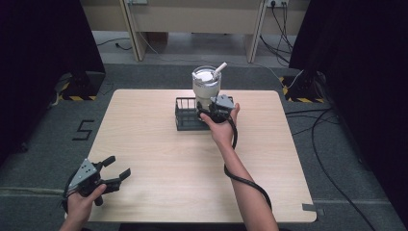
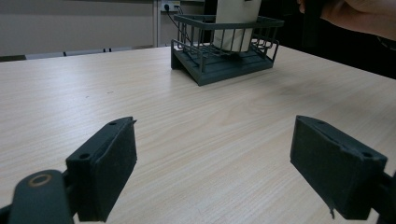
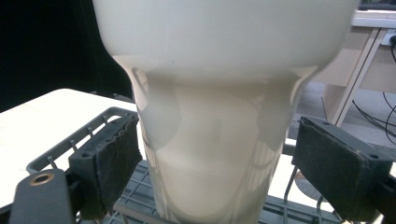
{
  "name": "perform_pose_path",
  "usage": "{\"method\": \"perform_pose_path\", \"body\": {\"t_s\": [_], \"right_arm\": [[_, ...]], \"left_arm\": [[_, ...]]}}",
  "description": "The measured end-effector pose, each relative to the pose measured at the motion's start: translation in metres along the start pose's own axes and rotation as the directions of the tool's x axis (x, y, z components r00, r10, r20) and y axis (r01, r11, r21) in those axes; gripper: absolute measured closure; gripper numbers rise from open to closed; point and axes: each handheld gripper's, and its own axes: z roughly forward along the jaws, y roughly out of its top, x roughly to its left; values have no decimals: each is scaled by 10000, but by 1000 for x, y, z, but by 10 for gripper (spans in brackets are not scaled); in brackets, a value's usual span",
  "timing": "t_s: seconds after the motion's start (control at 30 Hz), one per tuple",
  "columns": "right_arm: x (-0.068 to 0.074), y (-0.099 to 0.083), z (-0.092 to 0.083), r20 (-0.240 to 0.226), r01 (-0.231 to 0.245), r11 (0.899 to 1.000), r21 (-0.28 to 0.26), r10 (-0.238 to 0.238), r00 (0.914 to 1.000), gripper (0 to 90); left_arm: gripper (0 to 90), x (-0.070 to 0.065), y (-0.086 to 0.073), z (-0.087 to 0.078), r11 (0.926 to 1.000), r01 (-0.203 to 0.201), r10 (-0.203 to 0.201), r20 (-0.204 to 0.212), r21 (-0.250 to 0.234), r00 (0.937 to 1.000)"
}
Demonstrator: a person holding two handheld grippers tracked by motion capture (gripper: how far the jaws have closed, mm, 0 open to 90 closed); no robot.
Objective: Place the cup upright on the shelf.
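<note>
A cream tumbler (image 1: 206,85) with a lid and a white straw stands upright in a dark wire basket (image 1: 185,118) at the back middle of the table. My right gripper (image 1: 208,111) is open at the tumbler's narrow lower part. In the right gripper view the tumbler (image 3: 219,116) stands between the two pads (image 3: 109,163), with a small gap on the right side. My left gripper (image 1: 120,166) is open and holds nothing, low over the table's front left corner. The left gripper view looks across bare wood at the basket (image 2: 224,56) and the tumbler (image 2: 236,23).
The light wooden table (image 1: 159,159) has bare wood in front of the basket. The right gripper's cable (image 1: 240,178) trails along the forearm. A hand (image 2: 359,16) shows at the top right of the left gripper view. Dark curtains, floor cables and desk legs lie beyond the table.
</note>
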Motion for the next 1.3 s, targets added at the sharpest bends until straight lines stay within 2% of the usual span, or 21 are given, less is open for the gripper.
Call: {"method": "perform_pose_path", "body": {"t_s": [0.4,0.9,1.3], "right_arm": [[-3,-1,-15,-200,77,10000,-40,-78,9998,149],[-10,-9,-45,-425,7,10000,-38,-9,9991,149],[-9,-18,-71,-573,-53,10000,-49,50,9983,149]], "left_arm": [[141,0,0,0,10000,-13,13,-6,0,10000],[141,-1,0,0,10000,-32,32,-2,7,10000],[141,-1,0,0,10000,-61,61,-7,62,10000]]}}
